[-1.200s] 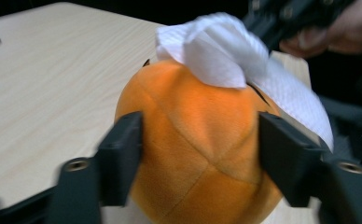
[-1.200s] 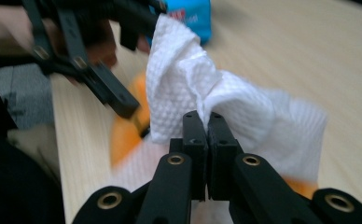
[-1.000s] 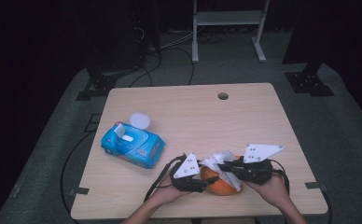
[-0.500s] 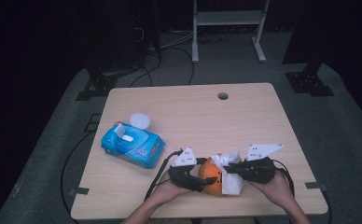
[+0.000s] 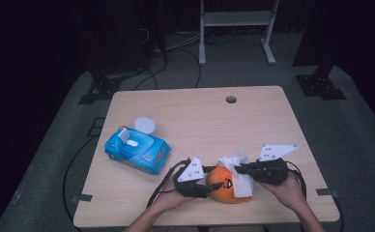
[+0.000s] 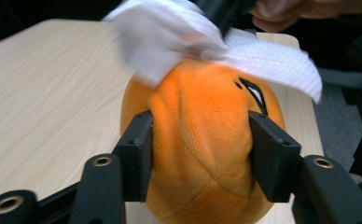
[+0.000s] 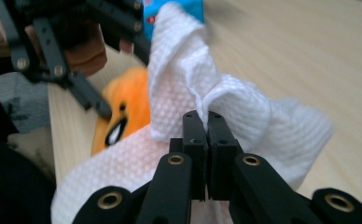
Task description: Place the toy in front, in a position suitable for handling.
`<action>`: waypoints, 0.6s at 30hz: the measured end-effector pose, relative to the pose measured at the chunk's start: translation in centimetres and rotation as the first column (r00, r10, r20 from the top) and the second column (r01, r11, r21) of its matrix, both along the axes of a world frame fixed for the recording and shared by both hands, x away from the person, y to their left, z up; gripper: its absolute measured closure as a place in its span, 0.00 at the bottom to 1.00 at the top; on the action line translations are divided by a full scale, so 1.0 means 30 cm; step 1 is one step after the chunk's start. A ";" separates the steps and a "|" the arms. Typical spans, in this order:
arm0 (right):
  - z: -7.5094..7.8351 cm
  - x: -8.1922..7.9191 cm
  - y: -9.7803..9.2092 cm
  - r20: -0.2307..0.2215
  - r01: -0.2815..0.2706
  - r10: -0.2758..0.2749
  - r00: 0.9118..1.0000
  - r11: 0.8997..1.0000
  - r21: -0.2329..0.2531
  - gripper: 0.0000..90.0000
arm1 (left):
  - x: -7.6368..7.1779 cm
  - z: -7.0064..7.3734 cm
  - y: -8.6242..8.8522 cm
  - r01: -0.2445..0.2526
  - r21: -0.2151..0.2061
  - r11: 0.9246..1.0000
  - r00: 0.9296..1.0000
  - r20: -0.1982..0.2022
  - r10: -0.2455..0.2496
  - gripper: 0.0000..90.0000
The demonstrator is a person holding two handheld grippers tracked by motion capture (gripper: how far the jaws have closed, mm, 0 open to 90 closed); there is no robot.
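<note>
near edge of the pale wooden table (image 5: 185, 121), right of centre: a round orange plush toy with a black-and-white printed face (image 5: 223, 184) sits on the tabletop between the two hand-held grippers.

left gripper (image 5: 201, 186): comes in from the toy's left side. in the left gripper view its two black jaws press against opposite flanks of the orange plush toy (image 6: 202, 140), the fabric bulging between them; clamped on the toy, which rests on the wood.

right gripper (image 5: 241, 169): reaches in from the toy's right. in the right gripper view its jaws stand closed tight, pinching a fold of a white embossed wet wipe (image 7: 207, 116). the wipe bunches up above the jaws and spreads below and to the right of them.

wipe (image 5: 237, 171) position: draped over the top and right side of the toy, touching it. in the left gripper view the wipe (image 6: 235, 51) lies over the crown of the toy, with part of it blurred. the printed face shows just under the wipe's edge.

right gripper view: orange plush (image 7: 123, 112) sits left of the wipe, with the left gripper's black linkage (image 7: 62, 56) above it.

elsewhere on the table: a blue soft pack of wet wipes (image 5: 137, 151) lies well apart to the left, its flap open. a small round white lid (image 5: 145, 124) rests just behind the pack. a round cable hole (image 5: 231, 99) sits near the far edge.
</note>
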State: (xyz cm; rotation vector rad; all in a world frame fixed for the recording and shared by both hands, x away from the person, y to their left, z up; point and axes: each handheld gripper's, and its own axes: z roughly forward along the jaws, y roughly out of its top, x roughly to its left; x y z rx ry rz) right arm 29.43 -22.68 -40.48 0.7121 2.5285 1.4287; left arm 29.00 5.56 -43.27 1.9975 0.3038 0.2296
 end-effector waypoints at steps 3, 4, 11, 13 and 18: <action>-0.013 -0.014 0.006 -0.011 -0.006 0.006 1.000 1.000 -0.014 0.97 | 0.018 0.006 0.003 -0.025 -0.010 1.000 0.996 -0.081 0.024 0.33; -0.011 -0.019 0.013 -0.007 -0.008 0.008 1.000 1.000 -0.021 0.97 | 0.024 0.008 0.001 -0.022 -0.014 1.000 0.992 -0.127 0.020 0.29; 0.024 -0.057 0.087 0.027 -0.082 0.082 0.996 0.997 -0.008 0.97 | -0.002 0.012 -0.013 -0.001 -0.008 1.000 0.997 -0.076 0.000 0.43; 0.041 -0.066 0.114 0.058 -0.095 0.095 0.994 0.995 -0.001 0.97 | -0.018 0.017 -0.023 0.017 0.007 1.000 1.000 -0.017 -0.017 0.46; 0.027 -0.043 0.103 0.047 -0.083 0.083 0.995 0.996 -0.014 0.97 | -0.023 0.011 -0.014 0.012 0.022 1.000 1.000 0.018 -0.012 0.51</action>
